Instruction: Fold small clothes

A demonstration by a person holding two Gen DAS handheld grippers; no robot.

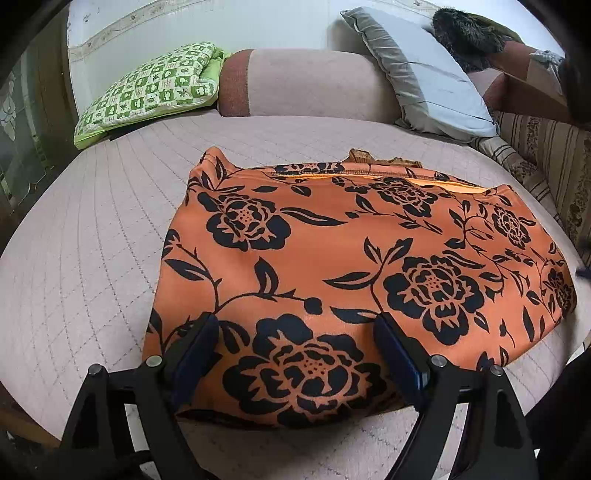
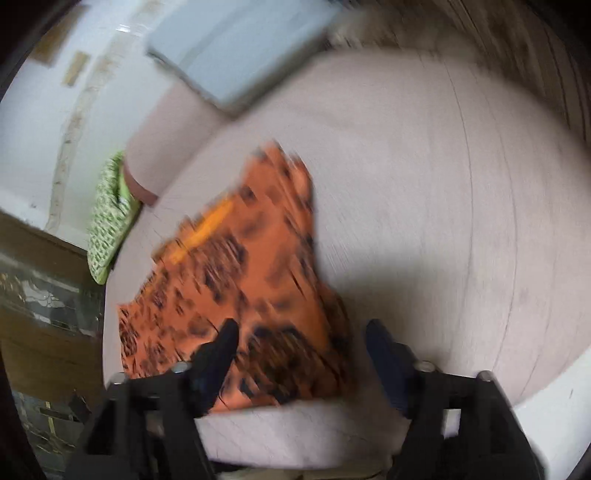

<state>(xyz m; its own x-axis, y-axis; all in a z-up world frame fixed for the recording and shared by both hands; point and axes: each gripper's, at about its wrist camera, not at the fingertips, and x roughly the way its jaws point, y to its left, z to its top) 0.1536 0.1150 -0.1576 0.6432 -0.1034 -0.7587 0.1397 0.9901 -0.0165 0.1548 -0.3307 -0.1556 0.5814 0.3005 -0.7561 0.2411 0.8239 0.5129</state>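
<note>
Pinkish quilted bedding [image 1: 92, 229] fills the left wrist view, with a green checked pillow [image 1: 147, 92] at ten o'clock, a grey pillow [image 1: 424, 74] at one o'clock and a dark furry thing [image 1: 465, 33] beyond it. On the quilt lies our orange floral garment [image 1: 351, 266], spread fairly flat, its stitched hem running across the far side at twelve o'clock and its near edge at six o'clock passing under our left gripper [image 1: 295, 347]. We see that gripper's fingers set wide apart over the near edge, one on each side of a large printed flower, clamping nothing. We judge the cloth to be thin, light and limp, with a slight sheen that suggests it may slide on itself, so a pinch at a corner or along the hem should carry better than a grab in the middle.

From the right wrist view, heavily blurred, we get the same garment [image 2: 236, 280] from its right side, lying at nine to eleven o'clock of our right gripper [image 2: 299, 343]. Its fingers also stand apart; the left one overlaps the cloth's near corner, though we cannot tell whether it touches.

Only the left view gives us the print, hem and lie of the fabric sharply. Only the right view shows the broad bare quilt [image 2: 424, 184] stretching to three o'clock, plus what seems a dark cabinet [image 2: 44, 295] at nine o'clock.
</note>
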